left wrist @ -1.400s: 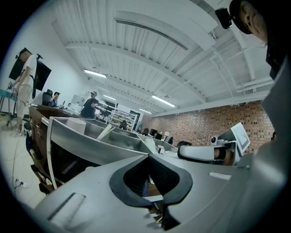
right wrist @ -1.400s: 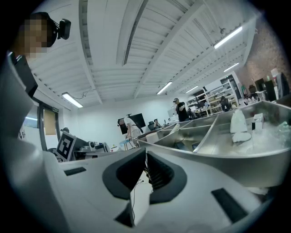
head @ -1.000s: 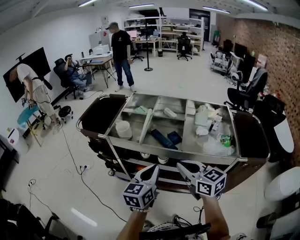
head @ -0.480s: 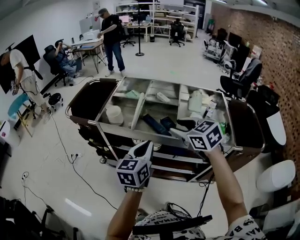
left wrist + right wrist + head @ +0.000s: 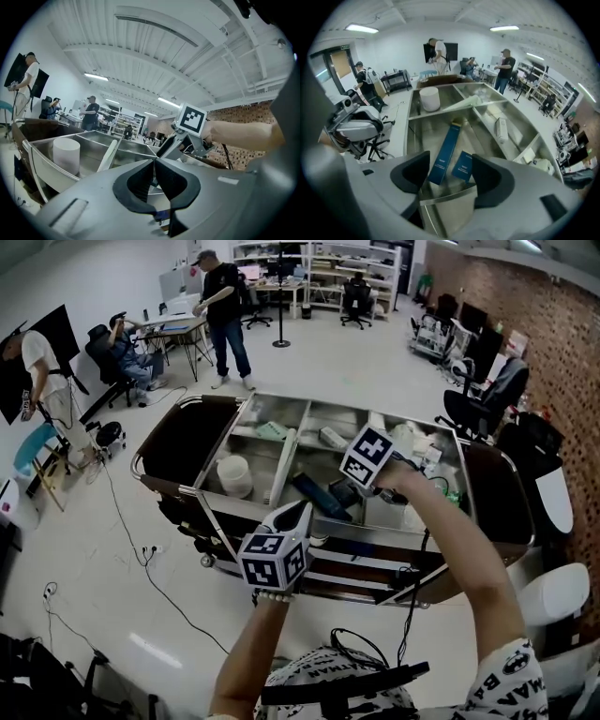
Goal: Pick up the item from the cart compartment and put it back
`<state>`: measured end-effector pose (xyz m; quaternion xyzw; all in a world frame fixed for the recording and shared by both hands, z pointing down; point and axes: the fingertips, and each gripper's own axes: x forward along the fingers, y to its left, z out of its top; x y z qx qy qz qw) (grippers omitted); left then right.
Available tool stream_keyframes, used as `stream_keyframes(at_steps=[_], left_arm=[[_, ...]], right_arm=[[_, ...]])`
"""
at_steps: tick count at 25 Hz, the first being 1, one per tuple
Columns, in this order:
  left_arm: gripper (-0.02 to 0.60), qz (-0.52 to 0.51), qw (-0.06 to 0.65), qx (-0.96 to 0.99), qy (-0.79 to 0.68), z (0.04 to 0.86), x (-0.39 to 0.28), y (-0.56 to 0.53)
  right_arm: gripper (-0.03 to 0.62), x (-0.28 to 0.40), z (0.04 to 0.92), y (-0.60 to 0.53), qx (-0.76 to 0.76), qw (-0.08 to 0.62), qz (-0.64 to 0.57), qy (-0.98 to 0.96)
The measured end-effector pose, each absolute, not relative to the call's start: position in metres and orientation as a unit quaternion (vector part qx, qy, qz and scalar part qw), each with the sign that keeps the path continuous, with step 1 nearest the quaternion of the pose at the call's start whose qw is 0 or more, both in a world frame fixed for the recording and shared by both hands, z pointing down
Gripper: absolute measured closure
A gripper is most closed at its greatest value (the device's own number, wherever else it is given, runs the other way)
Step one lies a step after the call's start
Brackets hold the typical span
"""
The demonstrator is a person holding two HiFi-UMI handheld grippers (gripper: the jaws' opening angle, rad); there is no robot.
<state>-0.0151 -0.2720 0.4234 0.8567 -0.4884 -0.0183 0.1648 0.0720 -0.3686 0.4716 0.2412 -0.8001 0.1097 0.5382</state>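
The steel cart (image 5: 234, 506) has several open compartments. In the middle one lie a long dark blue box (image 5: 446, 151) (image 5: 314, 495) and a small blue box (image 5: 463, 166). My right gripper (image 5: 451, 180) (image 5: 339, 489) hangs over that compartment, just above the two boxes. Its jaws are opening, with nothing pressed between the pads. My left gripper (image 5: 298, 515) (image 5: 154, 168) is shut and empty, held at the cart's near rim. The right gripper's marker cube (image 5: 191, 118) shows in the left gripper view.
A white cup (image 5: 232, 474) (image 5: 430, 98) stands in the left compartment, and a white box (image 5: 500, 129) lies further back. Bags and bottles (image 5: 424, 463) fill the right compartment. A person (image 5: 225, 315) stands beyond the cart. Office chairs (image 5: 478, 409) are at the right, cables (image 5: 159, 577) on the floor.
My right gripper has moved from the near side of the cart forward and over the middle compartment, and its jaws have gone from shut to wide. The left gripper has barely moved.
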Motion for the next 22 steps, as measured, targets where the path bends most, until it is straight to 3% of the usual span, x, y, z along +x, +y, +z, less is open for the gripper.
stream_keyframes(at_steps=[9, 22], left_arm=[[0.566, 0.0, 0.2, 0.848, -0.491, 0.422, -0.026, -0.298], [0.566, -0.028, 0.22, 0.84, -0.494, 0.432, -0.048, -0.287]], right_arm=[[0.301, 0.077, 0.522, -0.398, 0.221, 0.65, 0.187, -0.703], [0.313, 0.076, 0.568, -0.414, 0.216, 0.712, 0.215, -0.633]])
